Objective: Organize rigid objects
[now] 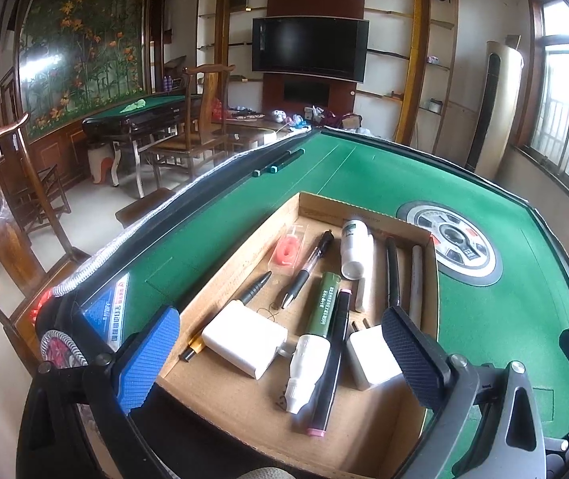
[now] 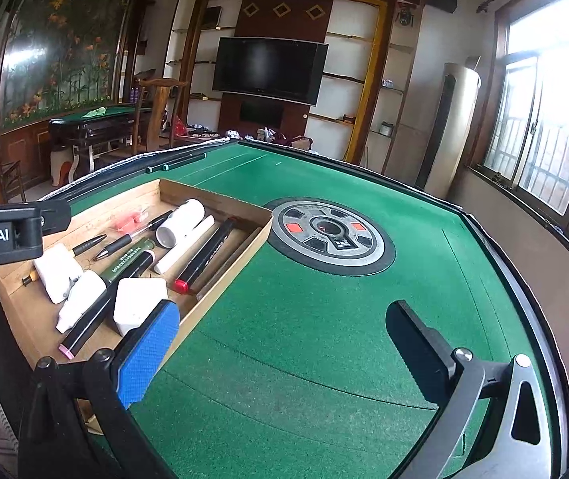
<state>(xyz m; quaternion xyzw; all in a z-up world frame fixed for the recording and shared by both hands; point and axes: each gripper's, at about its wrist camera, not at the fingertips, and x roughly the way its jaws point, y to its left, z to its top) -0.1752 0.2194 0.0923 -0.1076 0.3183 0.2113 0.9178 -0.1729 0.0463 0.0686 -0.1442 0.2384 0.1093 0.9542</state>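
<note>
A shallow cardboard tray [image 1: 240,271] lies on the green table; it also shows in the right wrist view [image 2: 220,291]. In it lie a white power bank [image 1: 244,339], a white plug charger [image 1: 368,355], a white bottle [image 1: 354,247], a green tube [image 1: 324,305], a black marker with pink ends [image 1: 330,371], several pens and a pink item in a clear case [image 1: 286,249]. My left gripper [image 1: 280,359] is open and empty, above the tray's near end. My right gripper [image 2: 284,347] is open and empty over bare felt to the right of the tray.
Two dark green markers [image 1: 280,161] lie by the table's far left rim. A round control hub [image 1: 450,241] sits in the table's middle. The table has a raised black rim [image 2: 524,291]. Chairs and another table stand beyond on the left.
</note>
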